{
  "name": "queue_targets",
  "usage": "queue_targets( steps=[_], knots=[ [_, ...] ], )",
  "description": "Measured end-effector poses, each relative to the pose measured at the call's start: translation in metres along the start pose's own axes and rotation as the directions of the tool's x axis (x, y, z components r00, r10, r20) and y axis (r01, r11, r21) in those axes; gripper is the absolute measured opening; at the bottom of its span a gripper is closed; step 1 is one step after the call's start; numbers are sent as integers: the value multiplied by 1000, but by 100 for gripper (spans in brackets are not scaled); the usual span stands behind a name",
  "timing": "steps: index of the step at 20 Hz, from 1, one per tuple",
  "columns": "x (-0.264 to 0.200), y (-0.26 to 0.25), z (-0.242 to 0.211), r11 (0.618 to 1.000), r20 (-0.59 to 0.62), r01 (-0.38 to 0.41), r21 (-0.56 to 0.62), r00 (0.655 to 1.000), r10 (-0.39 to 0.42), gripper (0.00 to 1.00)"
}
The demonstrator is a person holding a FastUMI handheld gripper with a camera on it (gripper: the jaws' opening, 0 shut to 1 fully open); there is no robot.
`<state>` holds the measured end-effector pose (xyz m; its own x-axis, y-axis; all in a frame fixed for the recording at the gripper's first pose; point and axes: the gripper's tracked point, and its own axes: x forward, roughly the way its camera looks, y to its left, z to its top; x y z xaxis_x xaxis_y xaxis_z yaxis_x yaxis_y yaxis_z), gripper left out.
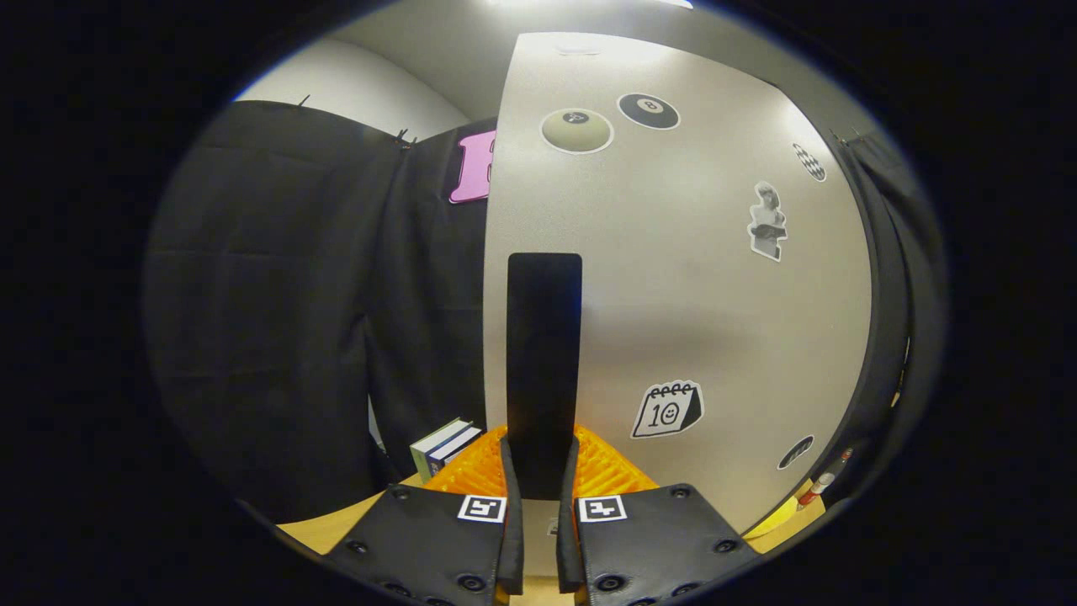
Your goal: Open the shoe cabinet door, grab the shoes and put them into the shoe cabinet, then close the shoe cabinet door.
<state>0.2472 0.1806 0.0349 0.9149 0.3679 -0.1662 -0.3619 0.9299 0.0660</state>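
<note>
The shoe cabinet door [715, 278] is a pale flat panel with several stickers, standing upright straight ahead of me and very close. A tall black handle [543, 337] runs vertically near the door's left edge. My gripper [539, 480] is shut on the lower end of this handle, one finger pressing on each side. I cannot tell whether the door is ajar. The cabinet's inside is hidden behind the door.
Black cloth [286, 320] hangs left of the door's edge. A few books [442, 450] lean low down, left of the fingers, on a wooden surface [336, 526]. Low on the right, past the door, are a yellow object [778, 518] and a small bottle [818, 486].
</note>
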Motion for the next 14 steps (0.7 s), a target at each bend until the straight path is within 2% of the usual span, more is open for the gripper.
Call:
queue_targets(
  steps=[14],
  knots=[
    [-99, -29, -9, 999, 2, -36, -10, 999, 36, 17]
  ],
)
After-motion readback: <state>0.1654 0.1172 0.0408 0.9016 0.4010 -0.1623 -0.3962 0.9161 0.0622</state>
